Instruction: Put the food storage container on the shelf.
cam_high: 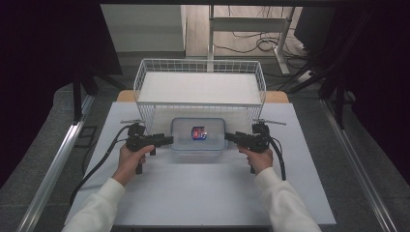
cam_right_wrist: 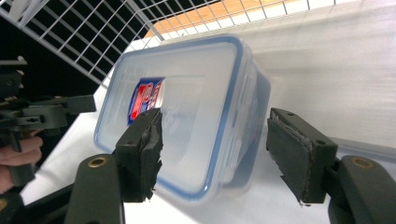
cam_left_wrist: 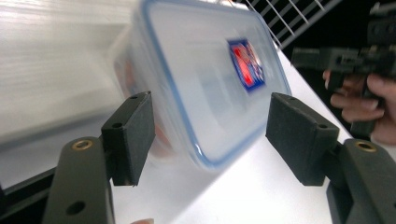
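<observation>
High view: a clear plastic container (cam_high: 198, 136) with a blue-rimmed lid lies flat on the white surface (cam_high: 203, 193), just in front of the white wire rack (cam_high: 200, 83).
Container: it lies between the two hand-held grippers, with a red and blue label (cam_high: 198, 133) on the middle of its lid.
Left hand-held gripper (cam_high: 169, 140): it is level and points to the left short side of the container; its tips are just beside the wall.
Left gripper view: the jaws stand apart, released; the near corner of the container (cam_left_wrist: 205, 88) is in the gap, and the pads do not press on it.
Right hand-held gripper (cam_high: 227, 137): it is level and points to the right short side of the container, very near to it.
Right gripper view: the jaws are also released; the end of the container (cam_right_wrist: 196, 112) is seen between them, and I cannot see any pad pressing on it.
Hands: the left hand (cam_high: 129, 162) and the right hand (cam_high: 257, 158) hold the gripper handles, with white sleeves behind.
</observation>
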The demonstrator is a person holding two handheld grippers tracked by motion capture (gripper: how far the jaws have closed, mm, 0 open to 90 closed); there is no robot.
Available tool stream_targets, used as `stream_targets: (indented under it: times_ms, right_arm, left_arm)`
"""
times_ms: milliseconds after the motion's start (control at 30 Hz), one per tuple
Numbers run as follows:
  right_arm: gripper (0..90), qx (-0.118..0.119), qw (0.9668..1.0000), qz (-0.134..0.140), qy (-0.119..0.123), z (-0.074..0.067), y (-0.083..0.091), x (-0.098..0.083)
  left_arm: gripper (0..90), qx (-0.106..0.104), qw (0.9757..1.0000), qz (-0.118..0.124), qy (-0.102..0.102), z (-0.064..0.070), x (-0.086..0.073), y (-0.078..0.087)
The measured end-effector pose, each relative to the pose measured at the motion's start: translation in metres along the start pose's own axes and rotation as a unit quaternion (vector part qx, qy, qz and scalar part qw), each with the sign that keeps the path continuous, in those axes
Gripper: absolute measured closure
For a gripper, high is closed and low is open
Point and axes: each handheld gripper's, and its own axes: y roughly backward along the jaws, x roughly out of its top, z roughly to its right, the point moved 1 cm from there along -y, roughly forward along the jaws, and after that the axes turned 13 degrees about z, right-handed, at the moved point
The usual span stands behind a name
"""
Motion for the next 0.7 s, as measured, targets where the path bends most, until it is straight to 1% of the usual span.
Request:
stream_targets:
  times_ms: [33, 67, 100, 133, 167, 200, 233, 267, 300, 333, 367, 400, 433, 467, 500, 533, 567, 633, 667, 700]
  right_arm:
    - [39.3, 0.004, 0.9996, -0.004, 0.029, -0.006, 0.006, -0.002]
    - [40.5, 0.007, 0.9988, -0.006, 0.048, -0.009, 0.009, -0.004]
    - [42.3, 0.009, 0.9975, -0.011, 0.069, -0.014, 0.012, -0.005]
    - [42.3, 0.009, 0.9975, -0.011, 0.069, -0.014, 0.012, -0.005]
    - [44.3, 0.011, 0.9960, -0.014, 0.088, -0.018, 0.015, -0.008]
    - [45.9, 0.017, 0.9943, -0.017, 0.104, -0.023, 0.018, -0.010]
    - [50.8, 0.021, 0.9907, -0.023, 0.133, -0.031, 0.023, -0.016]
    - [54.0, 0.022, 0.9885, -0.025, 0.148, -0.034, 0.025, -0.019]
    - [54.0, 0.022, 0.9885, -0.025, 0.148, -0.034, 0.025, -0.019]
    - [62.2, 0.019, 0.9839, -0.031, 0.175, -0.039, 0.028, -0.026]
    - [62.2, 0.019, 0.9839, -0.031, 0.175, -0.039, 0.028, -0.026]
    - [65.7, 0.019, 0.9819, -0.036, 0.185, -0.040, 0.029, -0.030]
    - [73.7, 0.026, 0.9784, -0.047, 0.200, -0.042, 0.028, -0.038]
    - [73.7, 0.026, 0.9784, -0.047, 0.200, -0.042, 0.028, -0.038]
    - [79.8, 0.026, 0.9735, -0.069, 0.216, -0.044, 0.024, -0.045]
    - [79.8, 0.026, 0.9735, -0.069, 0.216, -0.044, 0.024, -0.045]
    - [82.9, 0.026, 0.9705, -0.078, 0.227, -0.046, 0.022, -0.048]
    - [88.2, 0.031, 0.9659, -0.089, 0.241, -0.051, 0.016, -0.054]
    - [88.7, 0.029, 0.9605, -0.102, 0.257, -0.057, 0.009, -0.059]
    - [88.7, 0.029, 0.9605, -0.102, 0.257, -0.057, 0.009, -0.059]
  left_arm:
    - [31.7, -0.002, 0.9999, -0.003, -0.011, 0.006, -0.005, 0.006]
    - [31.3, -0.002, 0.9999, -0.003, -0.011, 0.006, -0.005, 0.006]
    - [31.2, 0.000, 0.9997, -0.007, -0.024, 0.012, -0.009, 0.012]
    - [31.1, 0.000, 0.9997, -0.007, -0.024, 0.012, -0.009, 0.012]
    - [31.1, -0.001, 0.9995, -0.010, -0.030, 0.015, -0.011, 0.015]
    - [31.0, -0.003, 0.9994, -0.011, -0.034, 0.017, -0.013, 0.019]
    - [30.5, 0.002, 0.9986, -0.016, -0.051, 0.023, -0.017, 0.024]
    - [30.2, 0.002, 0.9986, -0.016, -0.051, 0.023, -0.017, 0.024]
    - [30.2, 0.003, 0.9981, -0.017, -0.060, 0.026, -0.019, 0.027]
    - [29.5, 0.004, 0.9978, -0.019, -0.064, 0.029, -0.022, 0.030]
    - [29.5, 0.005, 0.9974, -0.023, -0.068, 0.032, -0.025, 0.032]
    - [28.8, 0.006, 0.9968, -0.027, -0.075, 0.035, -0.028, 0.034]
    - [28.7, 0.007, 0.9960, -0.032, -0.083, 0.037, -0.031, 0.036]
    - [28.7, 0.008, 0.9953, -0.038, -0.089, 0.040, -0.034, 0.037]
    - [28.1, 0.008, 0.9940, -0.047, -0.098, 0.043, -0.039, 0.040]
    - [28.0, 0.008, 0.9940, -0.047, -0.098, 0.043, -0.039, 0.040]
    - [28.0, 0.007, 0.9936, -0.050, -0.101, 0.045, -0.041, 0.041]
    - [27.7, 0.004, 0.9933, -0.054, -0.102, 0.048, -0.044, 0.044]
    - [27.4, 0.001, 0.9931, -0.055, -0.103, 0.049, -0.045, 0.045]
    - [27.4, 0.002, 0.9928, -0.056, -0.106, 0.051, -0.047, 0.046]
